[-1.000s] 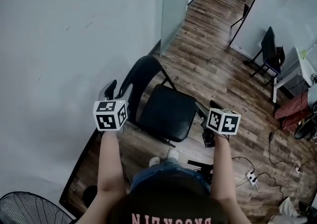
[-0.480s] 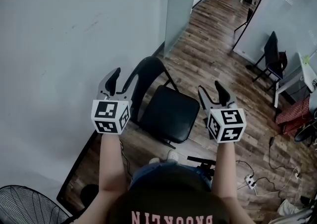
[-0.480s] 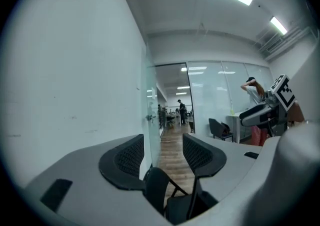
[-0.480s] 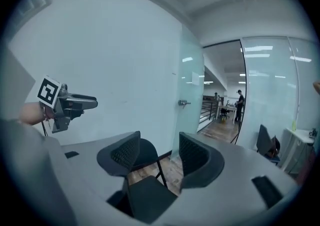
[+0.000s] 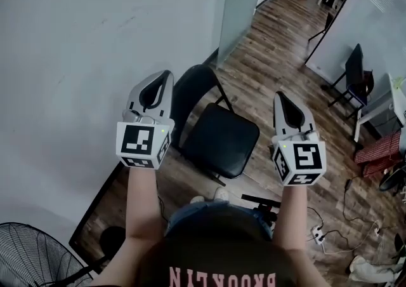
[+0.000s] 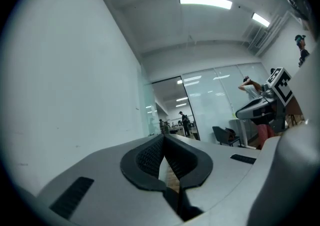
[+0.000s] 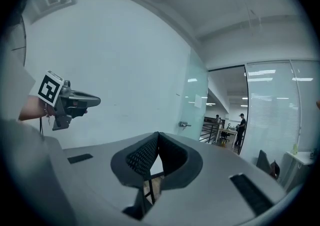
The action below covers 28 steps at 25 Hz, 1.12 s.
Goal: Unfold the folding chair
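The black folding chair (image 5: pixel 219 141) stands opened on the wooden floor beside the white wall, seat flat and backrest toward the wall. My left gripper (image 5: pixel 166 75) is raised above and left of the backrest, apart from it. My right gripper (image 5: pixel 280 95) is lifted to the right of the seat, also clear of the chair. Both pairs of jaws have just been closing and now meet with nothing between them. In the left gripper view the left gripper (image 6: pixel 163 137) points level along the wall; in the right gripper view the right gripper (image 7: pixel 158 134) does too, with a chair leg showing below it.
A floor fan (image 5: pixel 32 260) stands at the bottom left by a dark panel (image 5: pixel 101 216) leaning on the wall. A glass door (image 5: pixel 244 0) is ahead. Another black chair (image 5: pixel 354 70) and a power strip with cables (image 5: pixel 317 235) lie to the right.
Both grippers have risen from beside the chair seat to level with the backrest top. Their jaws, open before, are now closed together. The chair stays as it was.
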Tool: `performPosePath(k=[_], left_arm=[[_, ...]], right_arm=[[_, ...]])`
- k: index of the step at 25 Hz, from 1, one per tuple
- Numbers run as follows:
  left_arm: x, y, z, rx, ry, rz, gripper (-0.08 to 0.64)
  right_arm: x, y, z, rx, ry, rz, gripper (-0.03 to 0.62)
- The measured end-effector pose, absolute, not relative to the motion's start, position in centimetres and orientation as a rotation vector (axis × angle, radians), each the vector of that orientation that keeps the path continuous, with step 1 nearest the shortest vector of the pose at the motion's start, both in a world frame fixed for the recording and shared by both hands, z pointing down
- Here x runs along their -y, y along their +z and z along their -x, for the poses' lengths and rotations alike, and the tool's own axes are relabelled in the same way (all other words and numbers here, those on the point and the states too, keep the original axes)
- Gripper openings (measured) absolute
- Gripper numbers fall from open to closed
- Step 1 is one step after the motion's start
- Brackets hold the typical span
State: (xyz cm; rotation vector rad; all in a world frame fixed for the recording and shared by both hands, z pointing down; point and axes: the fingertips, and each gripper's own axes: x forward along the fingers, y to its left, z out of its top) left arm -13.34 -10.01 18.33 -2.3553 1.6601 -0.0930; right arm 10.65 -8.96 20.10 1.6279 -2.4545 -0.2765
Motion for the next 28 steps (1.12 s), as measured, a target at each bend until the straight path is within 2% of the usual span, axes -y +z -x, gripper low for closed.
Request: performPosePath(k=[11, 28], left_arm=[[9.1, 13.8, 13.0, -1.651, -0.001, 2.222, 0.003], [9.6, 13.2, 12.1, -1.591, -0.007, 2.259, 0.003]], right_arm=[[7.2, 14.6, -10.4, 2.474, -0.641, -1.693, 0.000], [7.7, 12.9, -12.5, 2.439, -0.651, -1.730, 0.000]])
